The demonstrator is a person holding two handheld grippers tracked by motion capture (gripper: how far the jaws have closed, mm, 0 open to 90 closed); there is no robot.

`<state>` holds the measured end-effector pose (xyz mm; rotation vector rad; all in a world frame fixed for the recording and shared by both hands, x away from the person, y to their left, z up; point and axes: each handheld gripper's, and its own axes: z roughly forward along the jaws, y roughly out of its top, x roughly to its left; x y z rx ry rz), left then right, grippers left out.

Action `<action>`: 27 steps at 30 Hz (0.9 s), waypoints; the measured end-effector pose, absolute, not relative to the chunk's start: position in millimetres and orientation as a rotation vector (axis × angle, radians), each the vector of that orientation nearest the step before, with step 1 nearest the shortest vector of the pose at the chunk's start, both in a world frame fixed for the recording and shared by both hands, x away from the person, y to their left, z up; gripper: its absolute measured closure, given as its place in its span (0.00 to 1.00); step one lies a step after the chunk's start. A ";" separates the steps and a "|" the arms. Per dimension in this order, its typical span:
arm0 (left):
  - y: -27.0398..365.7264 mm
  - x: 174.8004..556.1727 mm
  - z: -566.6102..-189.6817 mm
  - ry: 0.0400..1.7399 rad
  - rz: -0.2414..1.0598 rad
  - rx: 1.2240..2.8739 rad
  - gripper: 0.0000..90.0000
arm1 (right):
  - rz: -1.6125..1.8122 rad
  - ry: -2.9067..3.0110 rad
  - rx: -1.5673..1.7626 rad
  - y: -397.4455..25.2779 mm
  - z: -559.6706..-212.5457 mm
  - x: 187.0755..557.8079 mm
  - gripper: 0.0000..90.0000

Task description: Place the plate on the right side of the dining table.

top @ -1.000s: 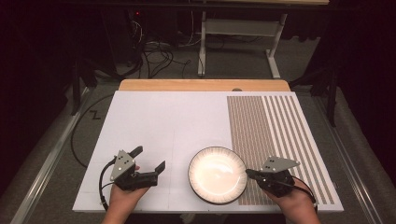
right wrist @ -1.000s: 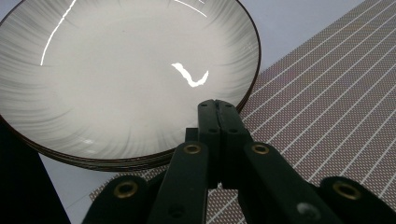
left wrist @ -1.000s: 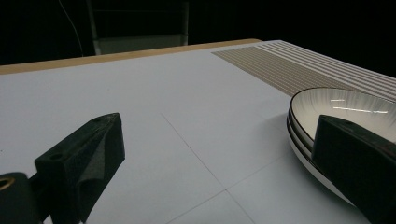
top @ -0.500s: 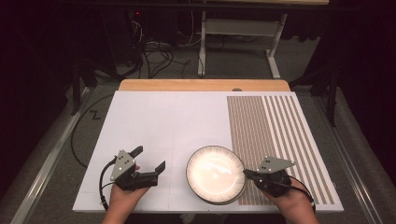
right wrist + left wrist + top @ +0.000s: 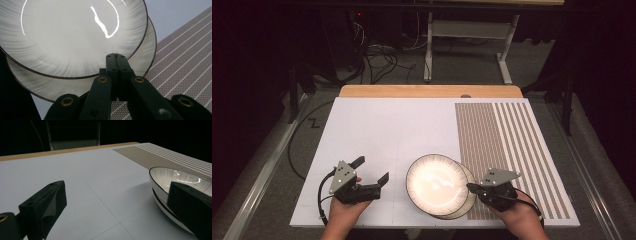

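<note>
Right gripper [image 5: 472, 188] has its jaws pinched on the top plate's [image 5: 435, 182] rim, low centre, sliding it off the lower plate [image 5: 470, 199]. Left gripper [image 5: 371, 170] waits lower left, jaws wide open and empty, probably ready to steady.

A lab or test room with dark surroundings: a white board with thin grid lines [image 5: 412, 130] tops a wooden table [image 5: 427, 91]. Beyond its far edge, black cables [image 5: 377, 55] tangle on grey carpet beside a white metal stand [image 5: 467, 30].
</note>
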<state>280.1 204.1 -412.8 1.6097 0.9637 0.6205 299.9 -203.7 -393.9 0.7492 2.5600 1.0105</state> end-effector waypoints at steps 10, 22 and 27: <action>203.2 280.4 -412.9 0.962 0.616 1.613 0.04 | 1.013 2.565 0.750 -200.4 -395.6 300.1 1.00; 204.3 280.2 -412.3 0.963 0.614 1.605 0.04 | 1.010 2.600 0.705 -186.4 -399.1 298.5 1.00; 204.7 279.7 -411.7 0.963 0.613 1.594 0.04 | 1.008 2.609 0.690 -180.1 -400.6 298.4 1.00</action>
